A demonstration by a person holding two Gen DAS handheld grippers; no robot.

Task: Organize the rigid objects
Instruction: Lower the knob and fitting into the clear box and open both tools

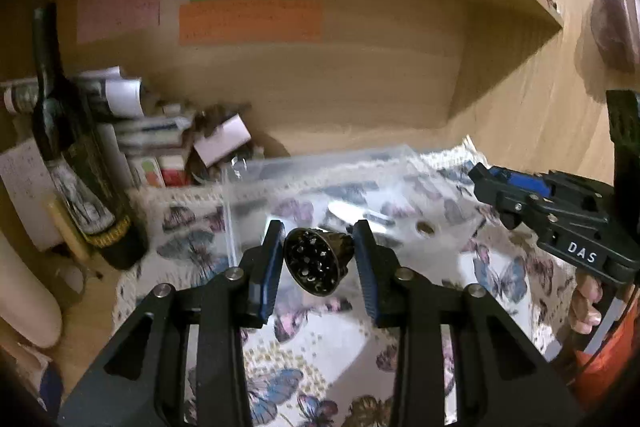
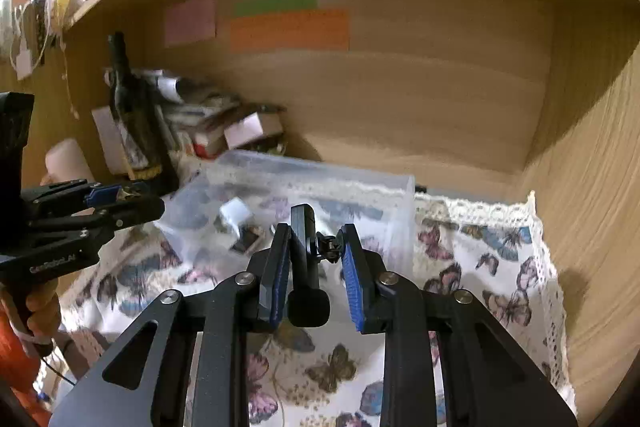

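Observation:
My left gripper [image 1: 317, 251] is shut on a dark perforated funnel-shaped metal piece [image 1: 316, 261], held above the butterfly cloth near a clear plastic box [image 1: 320, 171]. My right gripper [image 2: 314, 255] is shut on a black clip-like tool with a spring [image 2: 308, 259], just in front of the same clear box [image 2: 320, 183]. Inside the box lie a white cube [image 2: 236, 213] and a small dark square item [image 2: 248, 241]. The left gripper also shows in the right wrist view [image 2: 132, 197], and the right gripper shows in the left wrist view [image 1: 486, 177].
A butterfly-print cloth [image 2: 480, 267] covers the shelf floor. A dark bottle [image 1: 76, 167] and a heap of boxes and papers [image 1: 172, 143] stand at the back left. Wooden walls close the back and right side [image 2: 592, 187]. Coloured notes [image 1: 248, 15] hang on the back wall.

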